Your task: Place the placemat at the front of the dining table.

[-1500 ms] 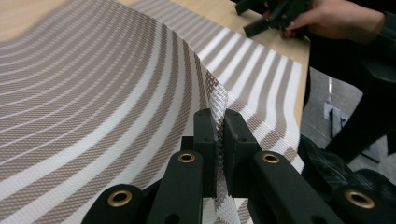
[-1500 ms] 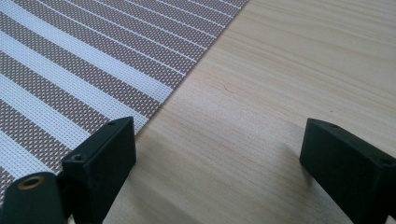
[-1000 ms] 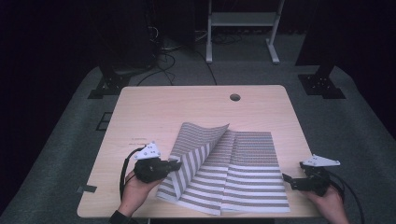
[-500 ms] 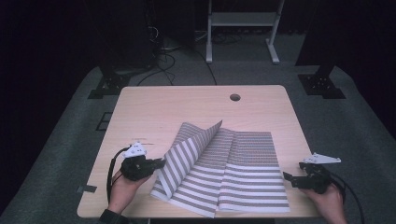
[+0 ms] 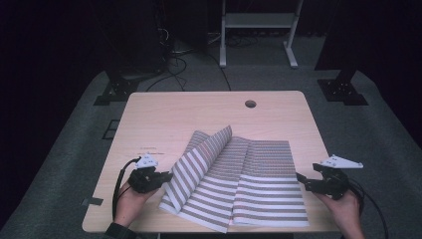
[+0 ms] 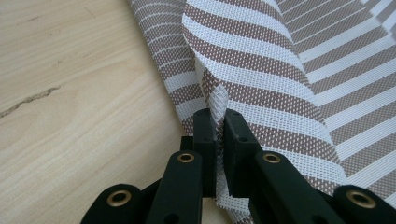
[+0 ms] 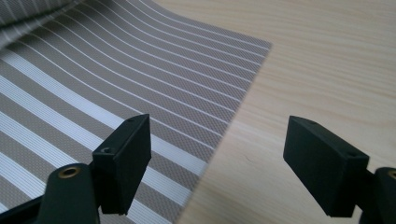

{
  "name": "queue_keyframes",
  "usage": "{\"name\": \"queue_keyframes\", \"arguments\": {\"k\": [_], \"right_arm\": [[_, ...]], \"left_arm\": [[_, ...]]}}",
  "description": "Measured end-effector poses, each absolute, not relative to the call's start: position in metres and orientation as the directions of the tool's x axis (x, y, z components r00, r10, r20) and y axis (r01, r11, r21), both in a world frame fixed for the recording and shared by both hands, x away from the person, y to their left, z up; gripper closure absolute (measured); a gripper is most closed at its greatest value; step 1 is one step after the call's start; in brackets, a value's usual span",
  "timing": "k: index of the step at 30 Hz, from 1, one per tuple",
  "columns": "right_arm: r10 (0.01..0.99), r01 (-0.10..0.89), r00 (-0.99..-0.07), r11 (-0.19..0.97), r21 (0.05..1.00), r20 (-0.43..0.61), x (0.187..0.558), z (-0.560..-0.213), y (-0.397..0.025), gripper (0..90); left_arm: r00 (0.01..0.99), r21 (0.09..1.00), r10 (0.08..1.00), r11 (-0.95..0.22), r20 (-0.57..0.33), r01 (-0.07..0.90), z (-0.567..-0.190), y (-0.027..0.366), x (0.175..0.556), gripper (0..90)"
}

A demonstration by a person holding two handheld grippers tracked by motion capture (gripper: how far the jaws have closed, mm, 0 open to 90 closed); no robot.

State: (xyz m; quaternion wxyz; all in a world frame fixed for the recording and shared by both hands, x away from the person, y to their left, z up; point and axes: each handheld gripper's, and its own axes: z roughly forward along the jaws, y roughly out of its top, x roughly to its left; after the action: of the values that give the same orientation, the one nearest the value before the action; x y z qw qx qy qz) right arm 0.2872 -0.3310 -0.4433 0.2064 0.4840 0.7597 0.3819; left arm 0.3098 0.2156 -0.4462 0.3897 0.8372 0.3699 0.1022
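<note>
Two grippers at a striped mat

Two hand-held grippers work on a wooden worktop [image 5: 164,119]. A brown-and-white striped woven mat [image 5: 259,184] lies on its near half (left part folded up and over). The left gripper [image 6: 218,122] is clamped on the mat's raised left edge. The right gripper [image 7: 217,149] hovers spread wide above the mat's right edge.

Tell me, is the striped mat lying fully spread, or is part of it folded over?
Partly folded. The left gripper pinches the striped mat at its left edge, and that flap lies doubled over, its far corner raised; the right half lies flat.
</note>
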Motion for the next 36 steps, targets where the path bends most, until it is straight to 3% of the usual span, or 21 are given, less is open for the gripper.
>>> {"name": "queue_keyframes", "arguments": {"k": [19, 36], "right_arm": [[0.775, 0.547, -0.616, 0.293, 0.784, 0.140, 0.332, -0.435, -0.236, 23.4], [0.707, 0.575, -0.673, 0.314, 0.756, 0.218, 0.359, -0.449, -0.183, 22.8]], "left_arm": [[0.707, 0.678, 0.702, -0.477, -0.090, 0.560, -0.456, 0.209, 0.314, 84.8], [0.707, 0.672, 0.701, -0.479, -0.095, 0.565, -0.458, 0.209, 0.314, 84.7]]}}
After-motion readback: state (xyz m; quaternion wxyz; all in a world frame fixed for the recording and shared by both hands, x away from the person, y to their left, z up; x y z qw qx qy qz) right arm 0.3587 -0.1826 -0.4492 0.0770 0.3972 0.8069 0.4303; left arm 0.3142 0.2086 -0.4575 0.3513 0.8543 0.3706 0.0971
